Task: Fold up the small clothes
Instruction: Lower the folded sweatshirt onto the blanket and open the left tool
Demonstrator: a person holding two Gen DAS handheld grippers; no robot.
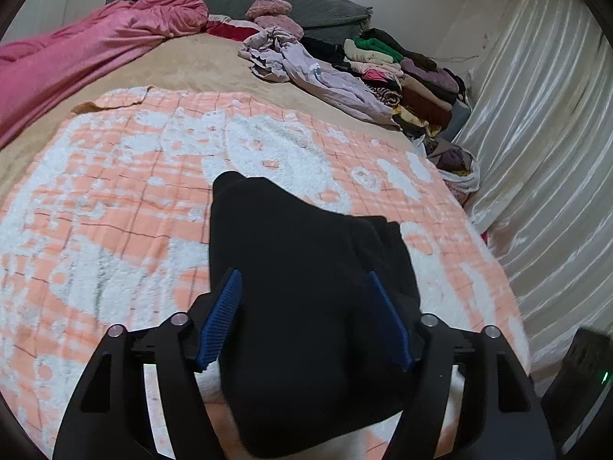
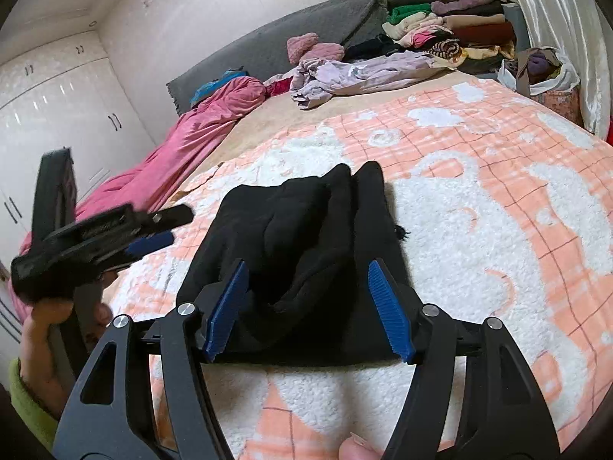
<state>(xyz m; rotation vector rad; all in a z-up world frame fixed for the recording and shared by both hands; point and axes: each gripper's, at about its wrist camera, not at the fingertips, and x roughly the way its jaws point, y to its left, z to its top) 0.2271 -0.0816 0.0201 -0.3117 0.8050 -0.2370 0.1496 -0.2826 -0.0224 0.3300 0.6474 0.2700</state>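
Observation:
A small black garment [image 1: 306, 287] lies folded on the peach and white blanket [image 1: 115, 211]. It also shows in the right wrist view [image 2: 306, 237], bunched into ridges at its far end. My left gripper [image 1: 306, 306] is open, its blue pads [image 1: 222, 318] spread above the garment's near part. My right gripper [image 2: 306, 303] is open too, its pads [image 2: 387, 306] on either side of the garment's near edge. The left gripper also shows in the right wrist view [image 2: 153, 230], held up at the left, off the garment.
A pile of folded clothes [image 1: 402, 73] and a lilac garment [image 1: 325, 76] lie at the bed's far side. A pink duvet [image 1: 76, 57] runs along the left. A white curtain [image 1: 536, 134] hangs at the right. A wardrobe [image 2: 57, 115] stands beyond the bed.

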